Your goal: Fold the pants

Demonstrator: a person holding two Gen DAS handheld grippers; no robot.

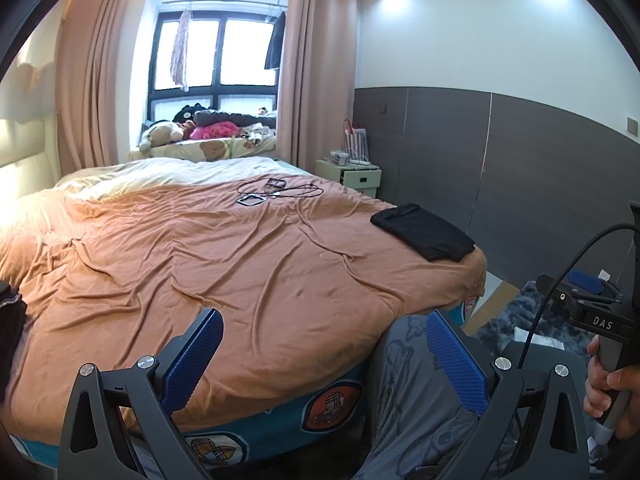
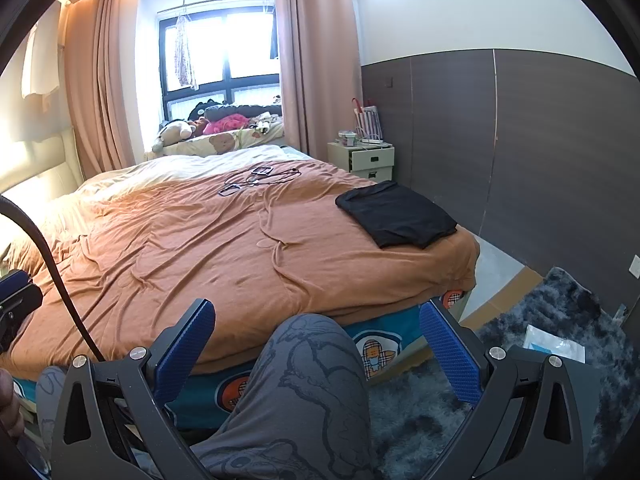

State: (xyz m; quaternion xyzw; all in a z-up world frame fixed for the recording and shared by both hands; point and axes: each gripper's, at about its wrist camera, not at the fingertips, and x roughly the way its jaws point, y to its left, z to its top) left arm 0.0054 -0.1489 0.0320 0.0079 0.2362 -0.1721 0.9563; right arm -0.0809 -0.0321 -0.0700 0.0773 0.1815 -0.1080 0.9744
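Left claw (image 1: 324,354): jaws spread wide, nothing between the blue pads (image 1: 195,354). It hangs over the near edge of the bed (image 1: 200,264), aimed across the orange blanket. At its far left, a dark object sits at the frame edge; cannot tell what it is. Ahead of it and far up the bed, a tangle of black cables (image 1: 276,192). Ahead and to the right, well apart from the claw, the black pants (image 1: 422,230) lie folded flat at the bed's right corner, close to the edge. Below its right pad, a leg in grey printed fabric (image 1: 416,392). Further right, a hand (image 1: 612,392) grips the handle of the other tool.

Right claw (image 2: 318,350): jaws likewise wide apart, empty. The pants (image 2: 396,214) lie ahead and slightly right of it, well apart, no contact. The grey-clad knee (image 2: 316,368) sits directly between the pads. Right of the claw, a dark shaggy rug (image 2: 560,320) on the floor, with a pale packet (image 2: 554,344) lying on it.
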